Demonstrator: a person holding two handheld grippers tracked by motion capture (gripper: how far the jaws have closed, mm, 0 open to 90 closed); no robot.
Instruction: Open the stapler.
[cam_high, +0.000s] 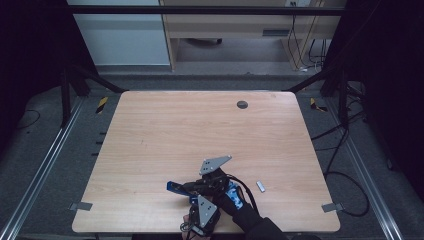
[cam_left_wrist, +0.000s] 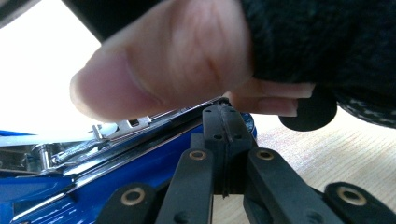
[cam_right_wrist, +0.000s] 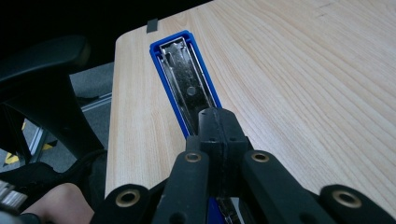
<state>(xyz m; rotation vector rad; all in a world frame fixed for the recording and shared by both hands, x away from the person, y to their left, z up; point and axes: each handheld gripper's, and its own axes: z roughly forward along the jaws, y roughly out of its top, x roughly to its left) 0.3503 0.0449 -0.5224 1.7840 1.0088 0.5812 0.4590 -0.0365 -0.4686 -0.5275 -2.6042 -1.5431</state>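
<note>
Right gripper view shows our blue stapler lying open near the bench edge: rigid, fairly heavy, slick metal. Both jaws are shut; we'd grip its blue plastic sides.

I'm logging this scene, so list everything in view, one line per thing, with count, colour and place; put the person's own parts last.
Stapler: one, blue with a metal channel inside, lying opened near the table's front edge, between the two grippers.
Small metal piece: one, silver, lying on the table to the right of the grippers; too small to tell what it is.
Round cap: one, dark grey, set in the table near its far edge.
Table: one, light wood, middle of the high view.
Brackets: two, grey metal, at the table's front corners.
Left gripper: one, black, jaws shut at the stapler.
Right gripper: one, black, jaws shut over the stapler's channel.
Thumb: one, close above the stapler in the left gripper view.
</note>
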